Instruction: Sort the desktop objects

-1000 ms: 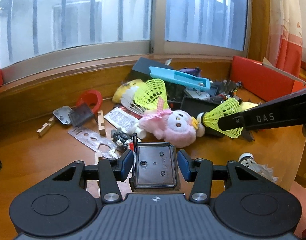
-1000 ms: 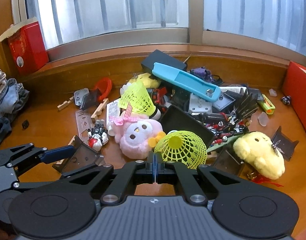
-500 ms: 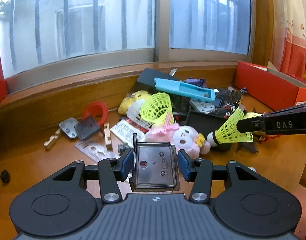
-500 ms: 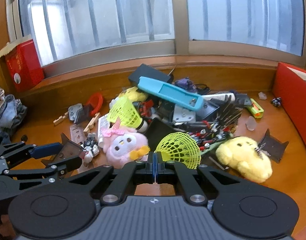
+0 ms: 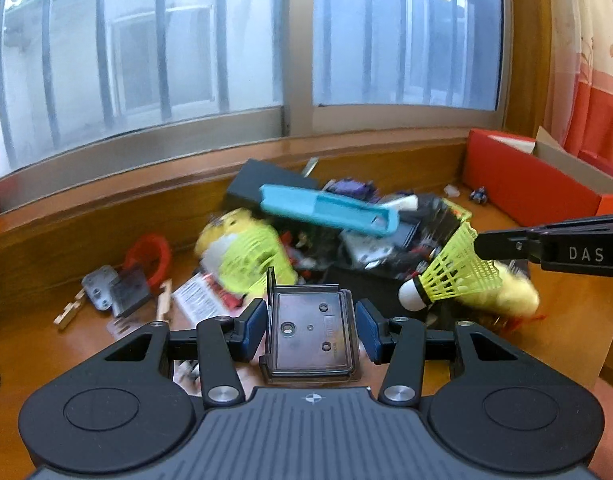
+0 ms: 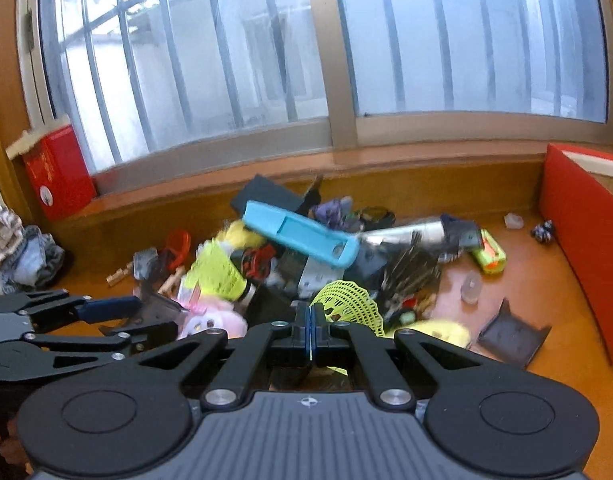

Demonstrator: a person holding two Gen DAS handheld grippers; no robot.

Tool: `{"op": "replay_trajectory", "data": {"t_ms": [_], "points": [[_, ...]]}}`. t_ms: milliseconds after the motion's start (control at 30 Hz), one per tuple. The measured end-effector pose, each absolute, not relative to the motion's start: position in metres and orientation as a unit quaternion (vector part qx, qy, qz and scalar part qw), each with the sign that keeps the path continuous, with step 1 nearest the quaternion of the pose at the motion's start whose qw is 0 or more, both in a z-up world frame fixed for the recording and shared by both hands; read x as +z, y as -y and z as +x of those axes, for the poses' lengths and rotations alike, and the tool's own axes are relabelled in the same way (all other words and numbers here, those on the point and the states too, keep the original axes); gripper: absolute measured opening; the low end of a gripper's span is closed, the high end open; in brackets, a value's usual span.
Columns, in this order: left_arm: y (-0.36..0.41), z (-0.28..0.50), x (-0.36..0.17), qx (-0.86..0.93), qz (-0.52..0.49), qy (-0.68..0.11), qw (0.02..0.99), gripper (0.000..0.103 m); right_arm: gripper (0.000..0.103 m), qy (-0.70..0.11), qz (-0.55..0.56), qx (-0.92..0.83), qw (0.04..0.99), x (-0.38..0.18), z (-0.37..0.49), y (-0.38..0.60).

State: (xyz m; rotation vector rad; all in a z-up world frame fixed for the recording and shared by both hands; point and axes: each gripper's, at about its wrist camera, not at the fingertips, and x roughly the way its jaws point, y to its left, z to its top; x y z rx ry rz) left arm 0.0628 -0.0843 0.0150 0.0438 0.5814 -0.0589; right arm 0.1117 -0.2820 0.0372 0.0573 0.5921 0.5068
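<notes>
Right tongs (image 6: pixel 310 330) pinch a blurred yellow shuttlecock (image 6: pixel 348 300), its cork hidden.

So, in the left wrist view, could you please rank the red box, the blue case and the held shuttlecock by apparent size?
1. Red box.
2. Blue case.
3. Shuttlecock, though it sits nearer the camera, so its true size is unsure.

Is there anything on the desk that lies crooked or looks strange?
Yes. The light blue plastic case rests tilted on top of the heap, not flat on the wooden desk. A small dark tray lies tipped, apart from the heap, near the red box. Motion blur hides finer damage.
</notes>
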Motion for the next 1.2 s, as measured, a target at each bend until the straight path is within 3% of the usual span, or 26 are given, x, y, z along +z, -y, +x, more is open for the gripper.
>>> {"op": "replay_trajectory", "data": {"t_ms": [567,733,833,900,967,1200], "points": [[0.2,0.129,0.047,-0.047,0.055,-0.258,0.963,0.047,0.0,-0.21,0.065,0.254,0.942,0.084,0.163,0.406],[0.217,0.135,0.034,-0.053,0.057,-0.29,0.954,0.05,0.001,-0.211,0.074,0.246,0.943,0.082,0.177,0.435],[0.232,0.136,0.021,-0.074,0.057,-0.319,0.943,0.063,0.001,-0.213,0.077,0.25,0.941,0.078,0.184,0.444],[0.247,0.137,0.011,-0.094,0.061,-0.334,0.936,0.082,0.001,-0.215,0.078,0.254,0.94,0.076,0.189,0.448],[0.264,0.138,0.001,-0.105,0.082,-0.344,0.929,0.09,0.001,-0.217,0.077,0.26,0.938,0.074,0.192,0.451],[0.288,0.157,-0.039,-0.068,0.119,-0.393,0.909,0.094,0.001,-0.224,0.074,0.273,0.933,0.068,0.195,0.459]]}}
